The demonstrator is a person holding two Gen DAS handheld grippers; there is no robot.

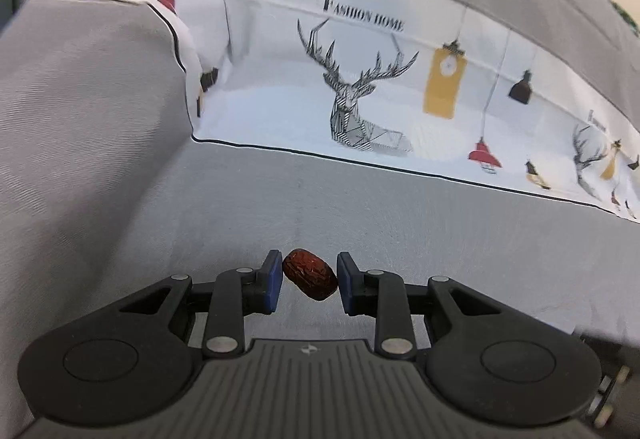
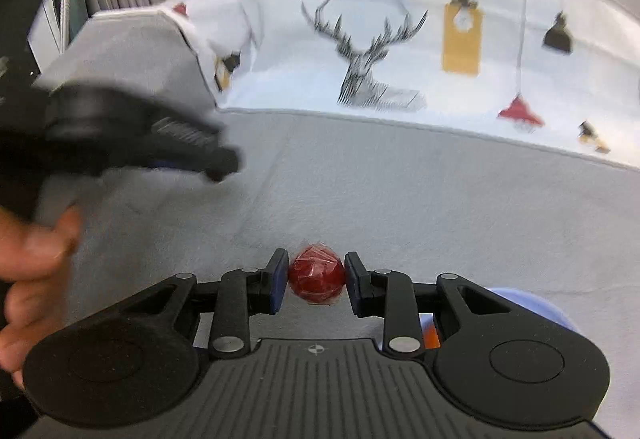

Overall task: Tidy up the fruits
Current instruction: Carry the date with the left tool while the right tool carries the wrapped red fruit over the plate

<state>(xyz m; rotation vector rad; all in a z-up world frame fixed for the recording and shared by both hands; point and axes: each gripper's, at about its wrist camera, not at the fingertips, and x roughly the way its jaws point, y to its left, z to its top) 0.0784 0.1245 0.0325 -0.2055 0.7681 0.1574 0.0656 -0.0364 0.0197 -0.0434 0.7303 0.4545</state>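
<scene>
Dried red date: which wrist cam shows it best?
Left wrist view: the dried red date sits sharp and wrinkled between the left gripper pads. Right wrist view shows that gripper only as a blur, date not discernible.

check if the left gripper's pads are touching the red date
Touching. In the left wrist view the left gripper has both blue pads pressed against the red date, held clear of the grey cloth.

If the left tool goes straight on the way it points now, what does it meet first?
Probably the grey cloth just ahead of the left tool, which holds a dried red date. The deer-print fabric lies further on; depth is hard to judge.
</scene>
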